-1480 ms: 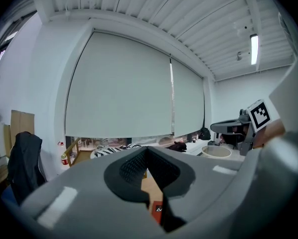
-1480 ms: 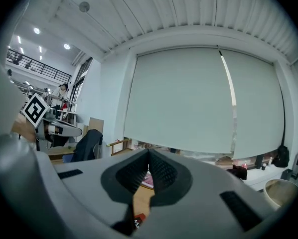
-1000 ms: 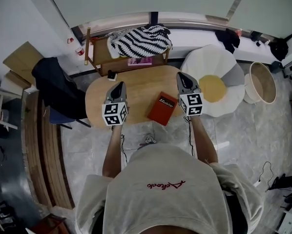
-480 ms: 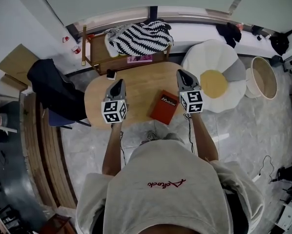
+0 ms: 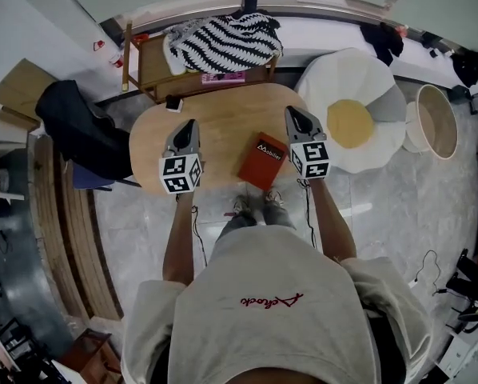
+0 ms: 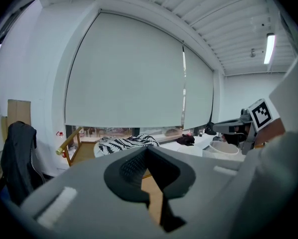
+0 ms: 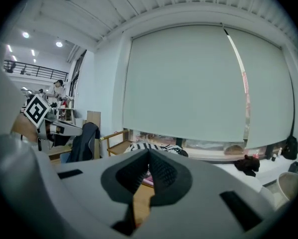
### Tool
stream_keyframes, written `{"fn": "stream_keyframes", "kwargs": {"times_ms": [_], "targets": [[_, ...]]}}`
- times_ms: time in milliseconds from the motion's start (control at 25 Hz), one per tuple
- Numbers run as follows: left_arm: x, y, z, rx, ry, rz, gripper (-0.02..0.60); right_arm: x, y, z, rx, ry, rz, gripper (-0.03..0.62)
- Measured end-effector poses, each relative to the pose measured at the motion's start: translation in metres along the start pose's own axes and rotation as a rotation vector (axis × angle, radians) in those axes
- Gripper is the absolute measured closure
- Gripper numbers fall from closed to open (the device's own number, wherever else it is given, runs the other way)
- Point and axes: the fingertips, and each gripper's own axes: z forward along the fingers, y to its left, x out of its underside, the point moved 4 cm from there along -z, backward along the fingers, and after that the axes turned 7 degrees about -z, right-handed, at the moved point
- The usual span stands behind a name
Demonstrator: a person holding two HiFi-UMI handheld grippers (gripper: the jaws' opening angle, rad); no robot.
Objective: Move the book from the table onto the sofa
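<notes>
The flat red book [image 5: 263, 160] lies on the smooth oval wooden table [image 5: 223, 126], between the left gripper [image 5: 188, 126] and right gripper [image 5: 292, 114], both clenched tight and empty, with a stripy woolly blanket [image 5: 223, 42] behind

The red book [image 5: 263, 160] is lying flat and closed on the wooden table [image 5: 223, 122]. It is sitting near the front edge, turned a bit crooked, with white letters showing.
</notes>
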Motion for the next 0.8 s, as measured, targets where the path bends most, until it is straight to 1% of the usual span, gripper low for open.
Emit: {"fn": "stream_keyframes", "kwargs": {"times_ms": [240, 480, 800], "targets": [[0.021, -0.015, 0.015, -0.021, 0.048, -0.005, 0.572, 0.027, -0.020, 0.005, -0.039, 0.029, 0.011, 0.585], [0.051, -0.024, 0.028, -0.033, 0.109, -0.005, 0.572, 0.066, -0.032, 0.012, -0.072, 0.080, 0.032, 0.585], [0.106, -0.033, 0.044, -0.033, 0.189, -0.023, 0.572, 0.128, -0.026, 0.019, -0.118, 0.158, 0.074, 0.585]]}}
